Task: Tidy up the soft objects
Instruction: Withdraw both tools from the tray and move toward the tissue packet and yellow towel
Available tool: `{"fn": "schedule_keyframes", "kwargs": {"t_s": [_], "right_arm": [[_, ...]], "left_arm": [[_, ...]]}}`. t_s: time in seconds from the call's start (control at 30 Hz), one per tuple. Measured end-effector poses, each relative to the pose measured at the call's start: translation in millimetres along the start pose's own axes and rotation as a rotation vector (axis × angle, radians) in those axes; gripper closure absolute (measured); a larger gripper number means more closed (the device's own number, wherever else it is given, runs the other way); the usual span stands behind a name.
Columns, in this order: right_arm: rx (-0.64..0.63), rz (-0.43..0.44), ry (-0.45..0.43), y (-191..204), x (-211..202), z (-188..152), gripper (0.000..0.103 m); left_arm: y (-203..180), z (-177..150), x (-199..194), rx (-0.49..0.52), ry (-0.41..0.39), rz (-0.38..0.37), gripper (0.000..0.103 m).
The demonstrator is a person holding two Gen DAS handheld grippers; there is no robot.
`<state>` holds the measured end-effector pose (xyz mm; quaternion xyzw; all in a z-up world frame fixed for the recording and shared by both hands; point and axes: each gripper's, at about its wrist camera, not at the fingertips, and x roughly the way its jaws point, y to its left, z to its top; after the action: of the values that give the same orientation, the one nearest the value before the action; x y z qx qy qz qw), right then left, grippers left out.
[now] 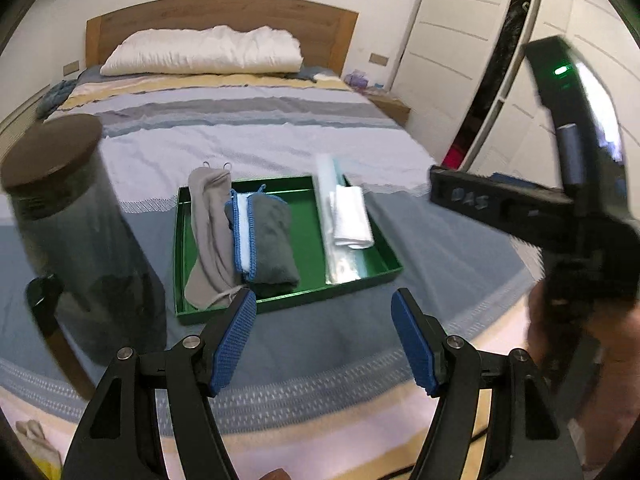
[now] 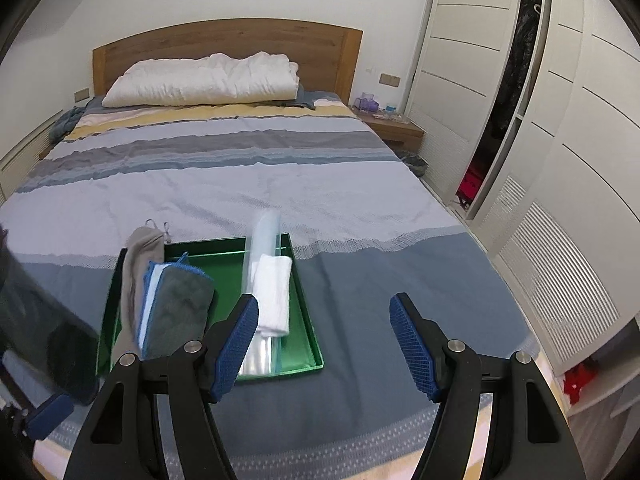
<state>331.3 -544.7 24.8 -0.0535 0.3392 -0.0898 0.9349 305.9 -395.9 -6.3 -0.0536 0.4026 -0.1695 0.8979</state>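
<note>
Nothing is held between the blue pads (image 1: 236, 336) of the left gripper (image 1: 324, 340); its jaws are spread apart over the bed cover (image 1: 260, 148). The right gripper (image 2: 324, 344) is seen open and empty too, with its pads (image 2: 412, 348) wide.

Just past the fingers, a green tray (image 1: 308, 216) is set on the bed. A grey sock (image 1: 208, 236) is laid along its left side. A folded dark cloth with blue edging (image 1: 268, 240) is tucked beside the sock, touching it. On the right side, a small white towel (image 1: 352, 216) is placed on top of a clear plastic bag (image 1: 340, 264).

No loose soft things are seen on the cover near the tray. The sorting looks nearly done, or all done.
</note>
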Motion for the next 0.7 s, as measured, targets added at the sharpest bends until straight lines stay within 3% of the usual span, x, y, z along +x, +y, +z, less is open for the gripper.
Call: {"fn": "schedule_keyframes", "kwargs": {"t_s": [0.2,0.33,0.57,0.7], "right_arm": [[-0.001,0.002,-0.006,3.8,-28.5,-10.9,0.032],[-0.013,0.016,-0.001,10.6,-48.8,-34.8,0.032],[-0.014,0.055,0.059,23.3,-89.9,-108.0,0.032],[0.007,0.066,0.101,31.7,-117.2,-149.3,0.032]], "left_arm": [[8.0,-8.6,-40.3,-0.008,-0.043,0.032,0.039],[20.3,-20.3,-62.6,-0.016,-0.024,0.023,0.039],[17.6,-86.8,-120.8,0.221,0.033,-0.074,0.039],[49.7,-127.7,-154.8,0.32,0.044,-0.008,0.039]]}}
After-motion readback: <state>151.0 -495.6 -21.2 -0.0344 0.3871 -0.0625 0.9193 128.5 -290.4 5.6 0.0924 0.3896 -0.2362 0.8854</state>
